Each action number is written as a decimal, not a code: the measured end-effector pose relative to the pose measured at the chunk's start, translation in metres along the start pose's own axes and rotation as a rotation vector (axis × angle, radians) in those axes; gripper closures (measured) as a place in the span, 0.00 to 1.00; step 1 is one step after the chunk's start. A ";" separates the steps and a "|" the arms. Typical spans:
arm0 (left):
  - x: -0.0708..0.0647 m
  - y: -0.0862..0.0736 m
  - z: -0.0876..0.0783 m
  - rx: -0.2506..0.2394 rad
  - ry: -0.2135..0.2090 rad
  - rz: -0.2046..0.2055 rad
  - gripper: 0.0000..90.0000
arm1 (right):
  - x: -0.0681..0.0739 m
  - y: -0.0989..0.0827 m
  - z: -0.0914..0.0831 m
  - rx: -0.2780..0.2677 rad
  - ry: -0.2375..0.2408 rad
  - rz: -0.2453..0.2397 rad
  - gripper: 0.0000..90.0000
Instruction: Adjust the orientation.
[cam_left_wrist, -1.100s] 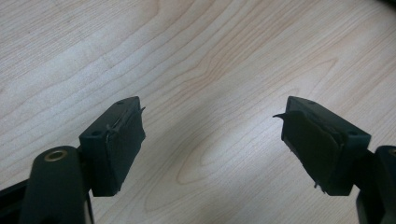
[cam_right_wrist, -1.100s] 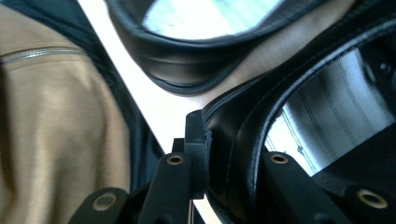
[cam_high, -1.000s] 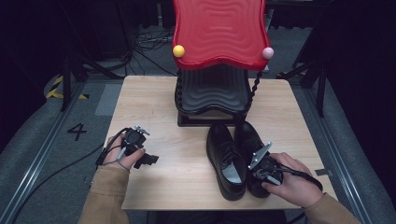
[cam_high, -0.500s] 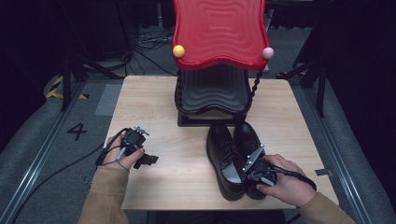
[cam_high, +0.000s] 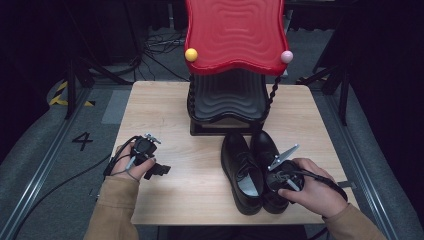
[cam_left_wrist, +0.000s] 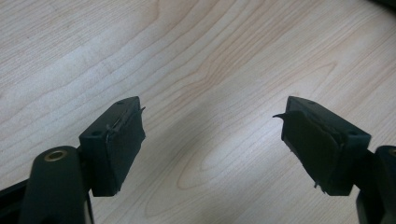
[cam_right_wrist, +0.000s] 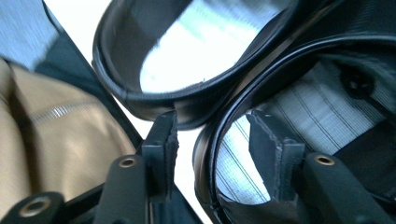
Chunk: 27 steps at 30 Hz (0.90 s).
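I am releasing the right shoe (cam_high: 268, 165), which sits near right on the table (cam_high: 165, 105), touching the left shoe (cam_high: 240, 172). My right gripper (cam_right_wrist: 212, 140) has just been opening; its jaws straddle the heel rim without pressing, so I should lift straight out. The shoe has settled closer to its partner. My left gripper (cam_left_wrist: 212, 144) is gaping over bare wood.
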<state>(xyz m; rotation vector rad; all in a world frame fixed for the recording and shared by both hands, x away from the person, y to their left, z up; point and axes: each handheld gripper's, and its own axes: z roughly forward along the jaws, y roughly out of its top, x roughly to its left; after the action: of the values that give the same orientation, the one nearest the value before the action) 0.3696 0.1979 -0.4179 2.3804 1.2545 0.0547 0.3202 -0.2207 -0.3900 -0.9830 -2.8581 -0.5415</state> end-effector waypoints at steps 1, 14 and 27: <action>-0.001 0.001 0.000 0.000 0.003 0.002 0.24 | -0.001 0.000 -0.003 -0.011 -0.001 0.026 0.58; 0.002 -0.001 0.000 -0.005 -0.005 0.004 0.24 | -0.008 0.023 -0.010 -0.117 0.010 0.339 0.50; 0.001 -0.002 -0.003 -0.011 0.004 -0.002 0.24 | -0.007 0.024 -0.011 -0.087 -0.061 0.460 0.52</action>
<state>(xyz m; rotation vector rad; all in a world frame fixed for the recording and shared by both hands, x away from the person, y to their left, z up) 0.3682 0.2007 -0.4157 2.3707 1.2548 0.0656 0.3399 -0.2109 -0.3741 -1.6316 -2.5389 -0.5960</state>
